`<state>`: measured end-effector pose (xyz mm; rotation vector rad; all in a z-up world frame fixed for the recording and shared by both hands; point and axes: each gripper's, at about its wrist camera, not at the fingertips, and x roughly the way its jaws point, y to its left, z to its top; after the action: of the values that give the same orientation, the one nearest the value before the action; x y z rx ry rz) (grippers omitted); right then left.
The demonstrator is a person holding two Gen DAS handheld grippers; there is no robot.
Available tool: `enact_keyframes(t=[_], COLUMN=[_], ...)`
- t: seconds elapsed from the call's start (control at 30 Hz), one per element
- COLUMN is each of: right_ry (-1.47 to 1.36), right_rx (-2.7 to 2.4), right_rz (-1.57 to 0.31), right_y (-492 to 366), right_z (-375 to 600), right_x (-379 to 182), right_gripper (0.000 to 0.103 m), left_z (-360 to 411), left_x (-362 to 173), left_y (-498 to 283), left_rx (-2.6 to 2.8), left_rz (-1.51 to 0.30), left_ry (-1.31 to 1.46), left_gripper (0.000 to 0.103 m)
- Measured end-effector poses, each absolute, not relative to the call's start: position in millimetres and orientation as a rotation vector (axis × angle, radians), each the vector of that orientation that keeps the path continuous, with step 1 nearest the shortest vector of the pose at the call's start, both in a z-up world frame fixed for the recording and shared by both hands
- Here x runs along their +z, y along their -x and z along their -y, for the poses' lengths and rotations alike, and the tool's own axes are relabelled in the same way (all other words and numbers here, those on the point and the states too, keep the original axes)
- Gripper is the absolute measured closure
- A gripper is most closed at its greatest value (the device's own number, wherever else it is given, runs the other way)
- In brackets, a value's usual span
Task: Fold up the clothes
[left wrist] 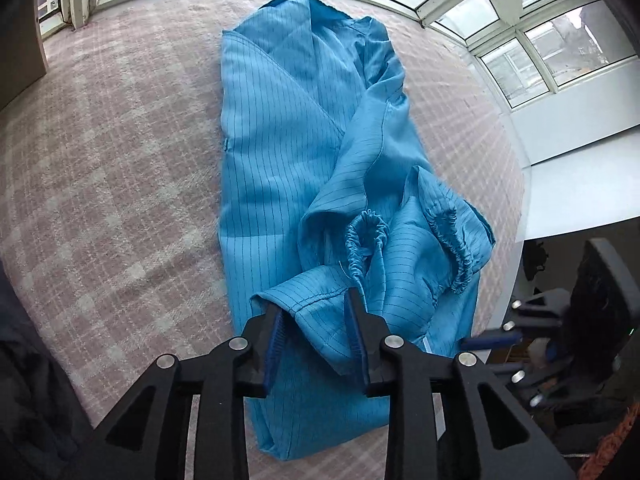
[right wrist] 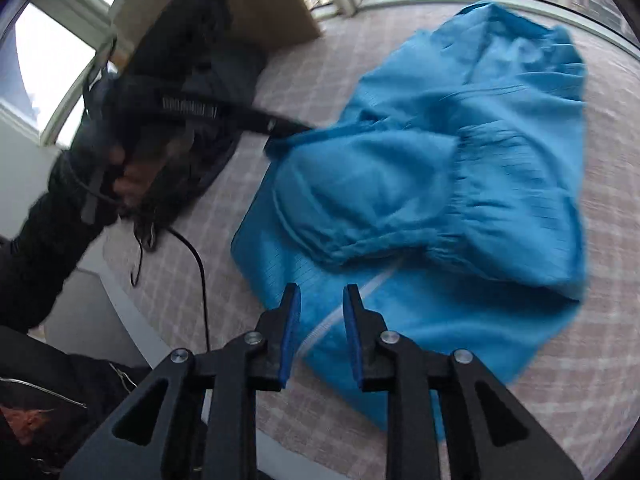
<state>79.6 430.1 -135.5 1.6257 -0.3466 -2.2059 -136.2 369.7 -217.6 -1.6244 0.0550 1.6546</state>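
Note:
A blue pinstriped garment (left wrist: 280, 140) lies lengthwise on the checked pink-grey cover, its sides folded inward. Two elastic cuffs (left wrist: 366, 236) lie bunched near the close end. My left gripper (left wrist: 316, 304) stands over that close end with its jaws apart. A fold of the hem lies loosely between the pads and is not pinched. My right gripper (right wrist: 322, 294) hovers open over the near corner of the garment (right wrist: 400, 208), with a white zipper line below the gap. The right wrist view is blurred. In it, a gloved hand holds the left gripper (right wrist: 286, 130), tips at the cloth's edge.
The checked cover (left wrist: 120, 160) spreads wide to the left of the garment. Windows (left wrist: 520, 52) and a white ledge ring the far and right sides. A dark bundle (right wrist: 192, 80) and a black cable (right wrist: 200, 272) lie at the surface's edge beside a wooden board (right wrist: 256, 0).

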Motion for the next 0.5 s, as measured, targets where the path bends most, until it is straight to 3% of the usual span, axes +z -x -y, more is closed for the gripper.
enact_keyframes(t=[0.17,0.3,0.5], right_ry=[-1.653,-1.624,-1.644], right_rx=[-2.255,-2.408,-2.438], right_rz=[0.387,0.336,0.432], right_y=[-39.3,-12.5,25.4], right_z=[-424.1,-443.9,-477.0], right_x=[-156.3,-133.5,-123.8], right_gripper=[0.081,0.081,0.081], left_z=[-360.3,-349.3,-325.9], left_x=[-214.4,-211.4,-192.5], left_y=[136.7,140.0,140.9], left_rx=[1.654,1.696,1.778], left_rz=[-0.063,-0.105,-0.186], left_ry=[1.613,1.591,1.53], left_gripper=[0.073,0.064,0.066])
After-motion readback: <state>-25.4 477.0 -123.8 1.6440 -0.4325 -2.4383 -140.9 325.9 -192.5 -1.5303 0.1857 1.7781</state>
